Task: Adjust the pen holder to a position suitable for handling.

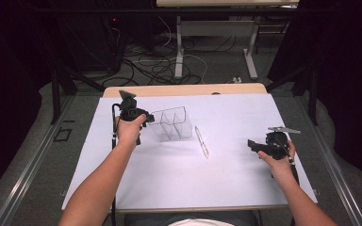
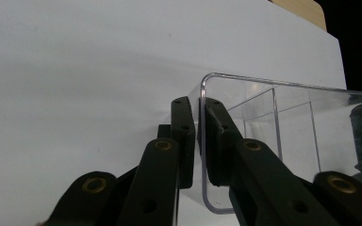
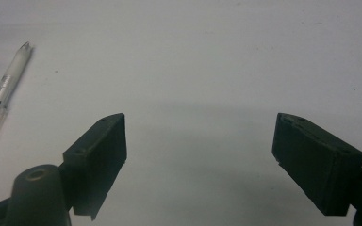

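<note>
A clear plastic box (image 1: 172,123) with inner dividers stands on the white table top, left of centre. My left gripper (image 1: 149,117) is shut on its left wall; in the left gripper view the jaws of my left gripper (image 2: 199,141) pinch the clear box's wall (image 2: 264,122) from both sides. A white and clear pen (image 1: 201,141) lies flat just right of the box. My right gripper (image 1: 253,146) hovers at the right side of the table, jaws wide open and empty. In the right gripper view the pen (image 3: 2,96) lies at the far left, well away from my right gripper (image 3: 199,155).
The white sheet (image 1: 188,179) covers most of a wooden table (image 1: 184,89). Beyond the far edge are cables, table legs and dark floor. Both forearms come in from the near edge.
</note>
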The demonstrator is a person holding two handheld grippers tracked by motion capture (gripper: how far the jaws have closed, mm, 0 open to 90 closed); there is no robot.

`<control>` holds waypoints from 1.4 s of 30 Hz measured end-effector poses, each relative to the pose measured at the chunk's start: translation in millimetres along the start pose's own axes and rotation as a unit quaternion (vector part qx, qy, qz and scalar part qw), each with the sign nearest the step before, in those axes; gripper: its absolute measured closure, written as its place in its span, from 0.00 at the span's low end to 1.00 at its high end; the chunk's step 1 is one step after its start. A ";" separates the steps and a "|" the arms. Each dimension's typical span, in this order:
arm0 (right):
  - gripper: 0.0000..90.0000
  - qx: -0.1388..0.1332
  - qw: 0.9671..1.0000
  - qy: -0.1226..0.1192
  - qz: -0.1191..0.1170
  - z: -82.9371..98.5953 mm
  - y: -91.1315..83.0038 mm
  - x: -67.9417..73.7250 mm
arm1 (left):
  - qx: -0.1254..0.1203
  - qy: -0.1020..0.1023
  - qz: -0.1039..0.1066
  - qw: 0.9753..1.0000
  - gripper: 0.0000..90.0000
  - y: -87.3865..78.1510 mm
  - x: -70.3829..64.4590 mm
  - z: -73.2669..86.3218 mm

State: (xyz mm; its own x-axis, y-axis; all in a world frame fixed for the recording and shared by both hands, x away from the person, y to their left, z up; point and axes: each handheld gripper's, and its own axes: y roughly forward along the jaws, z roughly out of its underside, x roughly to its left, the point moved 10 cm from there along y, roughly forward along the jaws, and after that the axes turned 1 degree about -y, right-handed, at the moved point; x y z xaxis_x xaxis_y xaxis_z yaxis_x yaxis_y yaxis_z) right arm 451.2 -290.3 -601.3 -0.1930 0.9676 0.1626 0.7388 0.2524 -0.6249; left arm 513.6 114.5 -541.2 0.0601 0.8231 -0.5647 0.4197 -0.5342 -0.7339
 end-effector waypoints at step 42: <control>0.20 -0.001 1.000 0.001 -0.004 0.5 -2.5 6.5 | 0.018 -0.027 0.007 0.999 0.90 -27.9 0.6 87.6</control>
State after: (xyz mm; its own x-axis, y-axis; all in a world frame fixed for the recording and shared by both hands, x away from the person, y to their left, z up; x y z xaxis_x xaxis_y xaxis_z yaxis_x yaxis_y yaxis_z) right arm 447.8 -284.6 -599.1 -0.1981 0.9656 0.1684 0.7381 0.2600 -0.6226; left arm 422.6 113.0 -554.1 0.0168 0.8040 -0.5943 0.3857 -0.5536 -0.7380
